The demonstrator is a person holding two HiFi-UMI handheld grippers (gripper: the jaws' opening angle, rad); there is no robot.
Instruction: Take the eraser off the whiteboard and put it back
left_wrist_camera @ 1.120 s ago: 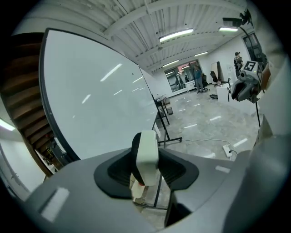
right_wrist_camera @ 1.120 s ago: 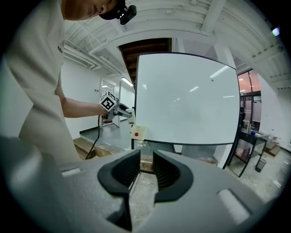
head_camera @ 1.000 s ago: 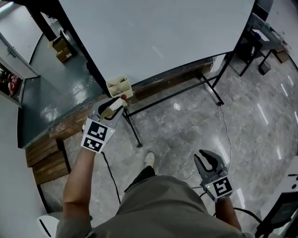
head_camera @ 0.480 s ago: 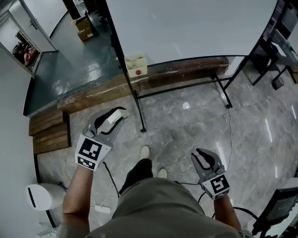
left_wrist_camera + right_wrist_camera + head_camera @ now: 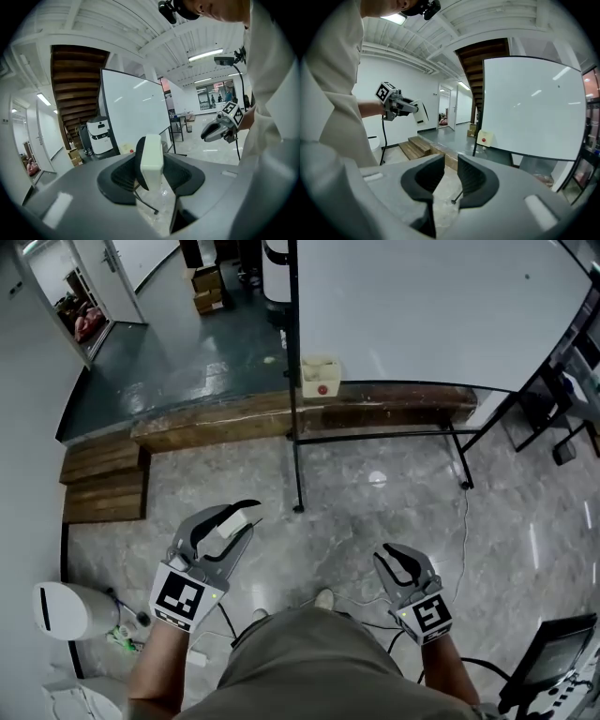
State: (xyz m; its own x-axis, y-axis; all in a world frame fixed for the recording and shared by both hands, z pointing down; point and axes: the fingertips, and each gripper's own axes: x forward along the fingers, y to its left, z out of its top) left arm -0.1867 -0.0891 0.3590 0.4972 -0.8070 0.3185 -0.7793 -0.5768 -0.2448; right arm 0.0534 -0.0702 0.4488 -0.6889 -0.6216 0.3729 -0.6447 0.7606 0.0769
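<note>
The left gripper (image 5: 239, 519), carrying the white block eraser (image 5: 225, 529), is no longer at the lower corner of the tall white whiteboard (image 5: 441, 315) beside the cream box with a red button (image 5: 321, 378). It now hangs well apart from both, over the grey marble floor (image 5: 347, 512).

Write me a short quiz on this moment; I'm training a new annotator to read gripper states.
1. True or false: the left gripper is clamped on the eraser.
2. What sits between the jaws of the right gripper? A) a marker B) nothing C) a cloth
3. Is the eraser touching the whiteboard?

Key
1. True.
2. B: the jaws stand slightly apart with only floor showing between them.
3. No, it is held clear of the board, out over the floor.
</note>
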